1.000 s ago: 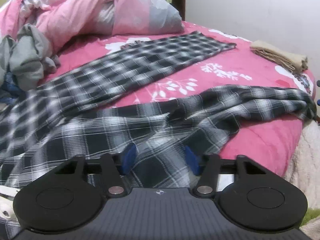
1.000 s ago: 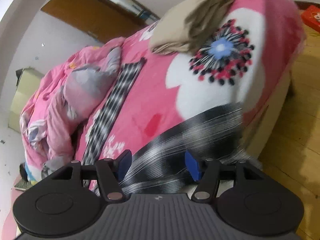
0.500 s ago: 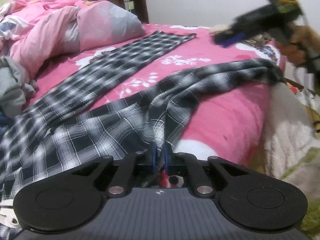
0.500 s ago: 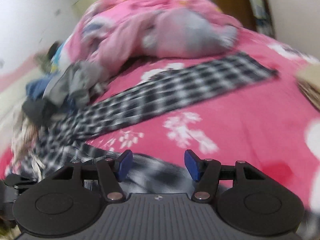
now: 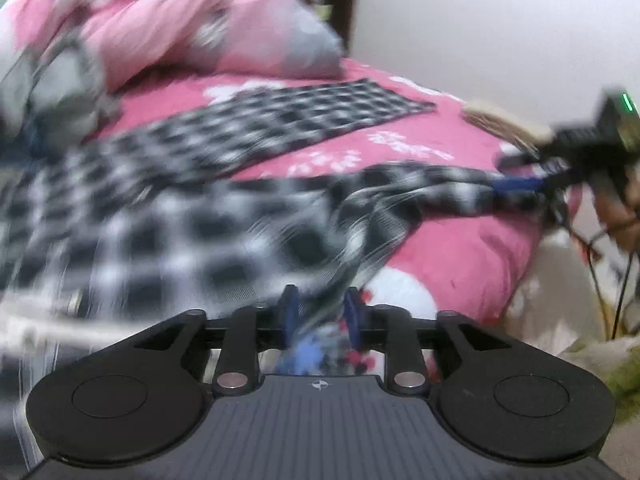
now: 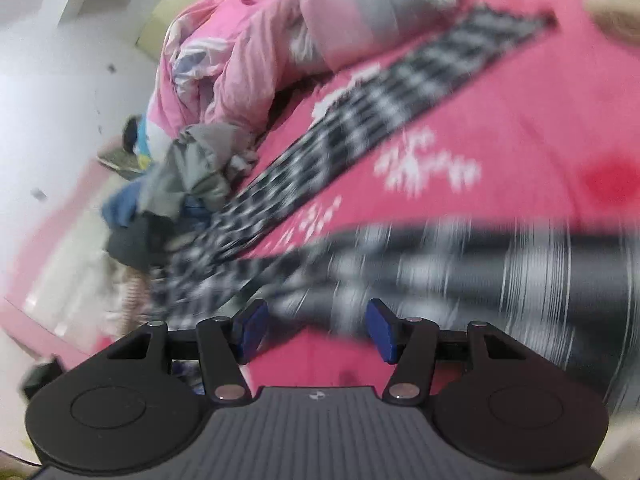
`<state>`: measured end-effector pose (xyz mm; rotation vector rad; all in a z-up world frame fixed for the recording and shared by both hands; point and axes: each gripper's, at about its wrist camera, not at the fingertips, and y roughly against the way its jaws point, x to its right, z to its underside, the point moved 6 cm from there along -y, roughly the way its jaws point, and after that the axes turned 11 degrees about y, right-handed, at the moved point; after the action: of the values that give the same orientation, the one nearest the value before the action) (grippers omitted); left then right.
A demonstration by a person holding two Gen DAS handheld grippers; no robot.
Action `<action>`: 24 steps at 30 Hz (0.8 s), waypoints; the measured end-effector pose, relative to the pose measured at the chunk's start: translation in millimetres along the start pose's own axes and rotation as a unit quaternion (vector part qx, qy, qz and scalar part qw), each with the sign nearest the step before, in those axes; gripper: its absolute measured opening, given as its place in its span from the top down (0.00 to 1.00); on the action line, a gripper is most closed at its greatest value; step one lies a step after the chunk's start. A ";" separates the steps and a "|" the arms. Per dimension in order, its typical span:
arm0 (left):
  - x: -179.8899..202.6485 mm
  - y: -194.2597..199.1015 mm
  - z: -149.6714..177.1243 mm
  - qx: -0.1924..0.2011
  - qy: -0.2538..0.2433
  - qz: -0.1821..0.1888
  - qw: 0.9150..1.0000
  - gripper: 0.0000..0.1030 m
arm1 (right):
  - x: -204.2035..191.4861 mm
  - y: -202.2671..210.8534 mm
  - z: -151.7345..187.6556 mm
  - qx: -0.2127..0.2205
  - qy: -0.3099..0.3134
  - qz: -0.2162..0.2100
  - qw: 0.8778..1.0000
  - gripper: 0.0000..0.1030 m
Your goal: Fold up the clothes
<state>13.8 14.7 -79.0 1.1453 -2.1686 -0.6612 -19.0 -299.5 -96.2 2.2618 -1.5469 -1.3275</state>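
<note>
Left wrist view, pink floral bed [image 5: 472, 264], rumpled quilt [image 5: 168, 20], white wall [image 5: 480, 20]

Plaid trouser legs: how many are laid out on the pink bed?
2. The far leg lies flat toward the pillows; the near leg runs along the bed's front edge. The crumpled clothes pile may hide more.

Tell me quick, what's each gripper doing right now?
Left gripper: jaws opening, the black-and-white plaid cloth garment between them.
Right gripper: open, holding nothing.

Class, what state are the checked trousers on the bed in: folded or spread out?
Spread out: the checked trousers lie with both legs stretched apart across the pink bed.
</note>
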 end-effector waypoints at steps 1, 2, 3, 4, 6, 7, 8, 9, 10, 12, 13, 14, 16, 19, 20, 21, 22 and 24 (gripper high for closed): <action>-8.4 5.2 4.5 -0.007 0.022 -0.012 1.000 0.74 | -1.5 -2.1 4.9 -0.003 -0.010 -0.007 1.000 0.44; -17.2 11.0 8.9 -0.015 0.045 -0.028 0.998 0.74 | -3.4 -7.5 7.9 -0.008 -0.019 -0.015 1.000 0.44; -26.7 18.5 13.3 -0.021 0.071 -0.044 0.996 0.74 | -5.4 -14.3 10.4 -0.014 -0.028 -0.025 0.999 0.44; -36.8 29.2 17.4 -0.022 0.101 -0.061 0.993 0.74 | -8.0 -22.1 11.3 -0.022 -0.034 -0.035 0.999 0.44; -59.5 60.2 25.9 -0.005 0.162 -0.091 0.983 0.74 | -14.7 -38.4 10.5 -0.037 -0.038 -0.052 0.997 0.44; -71.1 75.7 30.5 0.007 0.191 -0.106 0.976 0.71 | -18.5 -46.1 9.4 -0.043 -0.037 -0.058 0.997 0.43; -82.5 89.8 35.2 0.020 0.218 -0.122 0.968 0.69 | -22.0 -53.8 8.5 -0.049 -0.037 -0.061 0.996 0.43; -93.9 104.0 40.1 0.032 0.246 -0.138 0.959 0.68 | -25.6 -61.5 7.6 -0.054 -0.036 -0.065 0.996 0.43; -104.9 114.5 46.0 0.042 0.272 -0.152 0.949 0.68 | -27.3 -68.1 7.7 -0.059 -0.040 -0.066 0.995 0.43; -125.2 124.4 59.6 0.056 0.325 -0.174 0.928 0.67 | -27.8 -79.3 9.3 -0.069 -0.056 -0.064 0.994 0.43; -133.7 124.9 65.2 0.063 0.354 -0.174 0.917 0.67 | -27.3 -81.7 9.9 -0.070 -0.066 -0.063 0.993 0.43; -141.8 123.9 69.4 0.073 0.382 -0.168 0.906 0.67 | -26.7 -82.5 10.5 -0.070 -0.074 -0.061 0.993 0.43; -156.9 120.0 74.9 0.097 0.434 -0.150 0.883 0.67 | -25.8 -81.8 11.4 -0.066 -0.088 -0.056 0.992 0.43; -176.5 111.7 76.7 0.135 0.485 -0.127 0.855 0.67 | -23.2 -72.3 9.3 -0.050 -0.098 -0.040 0.993 0.43; -183.1 108.3 76.7 0.144 0.495 -0.124 0.848 0.67 | -20.8 -69.6 7.6 -0.043 -0.102 -0.035 0.993 0.43; -188.8 104.8 76.5 0.149 0.504 -0.122 0.842 0.67 | -17.2 -67.5 5.7 -0.034 -0.109 -0.027 0.993 0.43; -193.6 101.2 75.9 0.152 0.510 -0.119 0.838 0.68 | -13.5 -67.5 3.8 -0.026 -0.116 -0.018 0.993 0.43; -200.6 94.5 74.5 0.156 0.520 -0.116 0.832 0.74 | -5.0 -72.3 1.3 -0.019 -0.129 -0.003 0.992 0.45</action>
<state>0.4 244.2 -122.7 1.4712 -1.2017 0.2572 30.9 -260.3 -131.1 2.1429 -1.5718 -1.6917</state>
